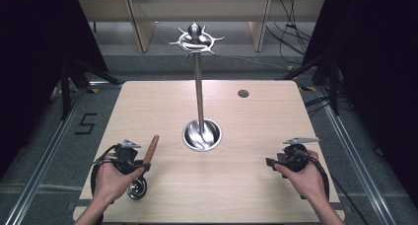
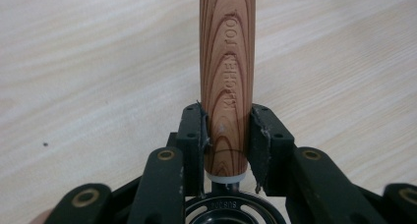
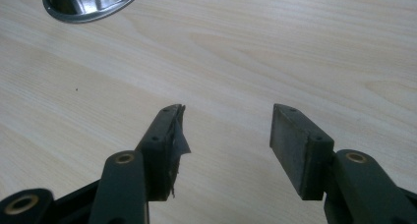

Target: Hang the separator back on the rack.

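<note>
Left tool (image 2: 227,135) clamping wooden handle (image 2: 227,76) stamped "KITCHEN TOOL", right tool (image 3: 228,135) wide, over table (image 3: 295,47)

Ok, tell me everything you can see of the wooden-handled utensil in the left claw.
The utensil has a round, reddish-brown handle with strong wood grain and "KITCHEN TOOL" stamped along it. A pale collar and thin metal neck join it to a shiny round metal head, which the high view shows by the left hand. The left claw is shut on the handle's lower end, both pads pressing its sides. The handle tilts up and away over the wooden table.
</note>
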Action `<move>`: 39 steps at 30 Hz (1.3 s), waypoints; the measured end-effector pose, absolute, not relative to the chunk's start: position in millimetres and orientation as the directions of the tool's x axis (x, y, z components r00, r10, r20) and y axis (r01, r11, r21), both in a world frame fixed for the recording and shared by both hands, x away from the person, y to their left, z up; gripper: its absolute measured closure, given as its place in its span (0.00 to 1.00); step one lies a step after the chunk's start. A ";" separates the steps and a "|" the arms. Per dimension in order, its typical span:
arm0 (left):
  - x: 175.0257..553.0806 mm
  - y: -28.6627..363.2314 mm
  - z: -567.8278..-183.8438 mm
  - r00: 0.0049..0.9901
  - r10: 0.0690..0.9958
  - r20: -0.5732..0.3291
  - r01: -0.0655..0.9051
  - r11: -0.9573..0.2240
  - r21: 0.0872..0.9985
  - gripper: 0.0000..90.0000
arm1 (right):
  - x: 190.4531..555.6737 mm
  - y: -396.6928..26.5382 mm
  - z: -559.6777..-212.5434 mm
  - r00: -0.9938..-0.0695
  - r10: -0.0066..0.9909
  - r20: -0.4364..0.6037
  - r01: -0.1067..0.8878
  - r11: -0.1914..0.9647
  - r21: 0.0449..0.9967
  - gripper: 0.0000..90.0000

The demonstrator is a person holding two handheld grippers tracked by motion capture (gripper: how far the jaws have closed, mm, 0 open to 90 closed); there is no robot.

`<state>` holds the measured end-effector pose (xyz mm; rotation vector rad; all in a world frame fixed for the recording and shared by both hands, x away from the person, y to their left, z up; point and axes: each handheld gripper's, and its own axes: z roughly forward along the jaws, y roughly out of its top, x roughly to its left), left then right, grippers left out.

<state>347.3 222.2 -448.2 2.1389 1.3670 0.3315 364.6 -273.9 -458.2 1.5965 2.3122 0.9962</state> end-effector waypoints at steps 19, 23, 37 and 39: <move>334.2 219.6 -428.7 0.504 0.854 -0.130 0.580 -0.224 0.784 0.76 | 364.8 -274.6 -457.2 -0.410 0.897 0.162 0.751 0.232 0.618 0.52; 330.7 215.6 -424.0 0.505 0.852 -0.140 0.537 -0.183 0.824 0.76 | 366.4 -275.9 -458.7 -0.426 0.890 0.161 0.739 0.240 0.629 0.52; 321.7 203.4 -407.5 0.523 0.843 -0.130 0.468 -0.156 0.870 0.76 | 364.1 -275.1 -455.1 -0.394 0.904 0.163 0.744 0.210 0.634 0.52; 320.9 202.3 -404.8 0.527 0.841 -0.124 0.455 -0.156 0.877 0.76 | 364.5 -275.7 -455.4 -0.401 0.900 0.169 0.741 0.210 0.638 0.52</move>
